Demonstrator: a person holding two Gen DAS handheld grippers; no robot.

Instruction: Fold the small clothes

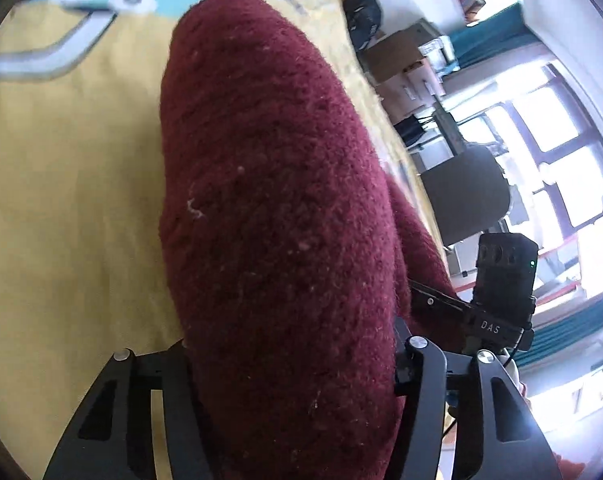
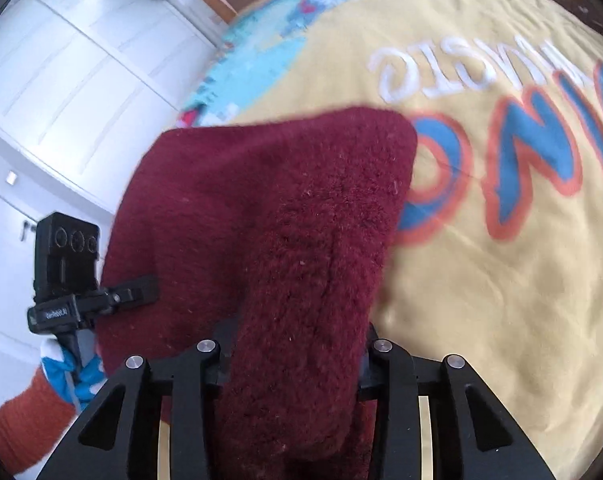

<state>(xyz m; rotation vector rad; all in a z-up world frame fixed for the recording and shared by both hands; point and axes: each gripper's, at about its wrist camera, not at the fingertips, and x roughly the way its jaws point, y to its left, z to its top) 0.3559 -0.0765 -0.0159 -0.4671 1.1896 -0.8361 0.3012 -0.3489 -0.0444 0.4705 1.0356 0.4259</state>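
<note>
Yellow printed bedspread [image 2: 501, 300] below; maroon knit garment [image 2: 293, 240] bunched between both claws, left gripper [image 1: 293, 380] and right gripper [image 2: 293, 364] each clamped on it.

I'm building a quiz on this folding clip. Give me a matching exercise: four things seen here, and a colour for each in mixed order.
Things:
1. cloth
2. bedspread
3. sleeve
4. cupboard doors

Colours:
a. white
b. orange
c. maroon
d. yellow

Pairs: 1-c, 2-d, 3-b, 4-a
</note>
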